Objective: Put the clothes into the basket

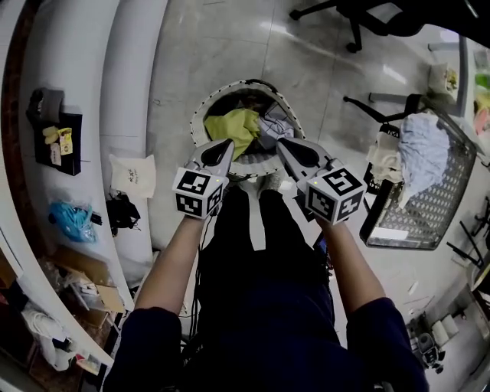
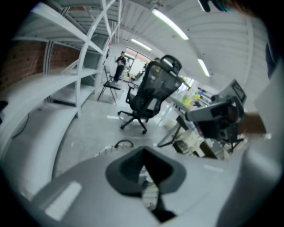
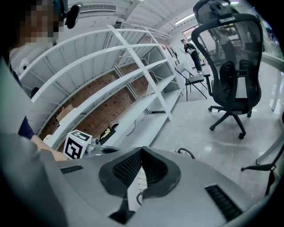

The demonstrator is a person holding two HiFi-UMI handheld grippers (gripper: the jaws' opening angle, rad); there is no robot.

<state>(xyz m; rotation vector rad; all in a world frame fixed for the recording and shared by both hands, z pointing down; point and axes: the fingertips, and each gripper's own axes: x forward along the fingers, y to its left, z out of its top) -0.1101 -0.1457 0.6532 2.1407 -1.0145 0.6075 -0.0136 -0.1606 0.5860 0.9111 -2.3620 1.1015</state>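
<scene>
A round white basket (image 1: 202,112) stands on the floor in front of the person's feet. Inside it lie a yellow-green garment (image 1: 234,127) and a grey-blue one (image 1: 274,127). My left gripper (image 1: 227,145) hangs above the basket's near left rim, jaws shut with nothing in them. Beside it, my right gripper (image 1: 282,145) is over the near right rim, also shut and empty. In the left gripper view the left gripper (image 2: 143,151) shows its tips together; in the right gripper view the right gripper (image 3: 142,150) does too, with a bit of the basket's perforated wall (image 3: 137,186) behind.
White shelving (image 1: 76,115) runs along the left with small items on it. At the right stands a mesh cart (image 1: 429,207) draped with pale blue cloth (image 1: 423,150). A black office chair (image 1: 352,23) stands beyond the basket, and shows again as the chair (image 3: 230,66).
</scene>
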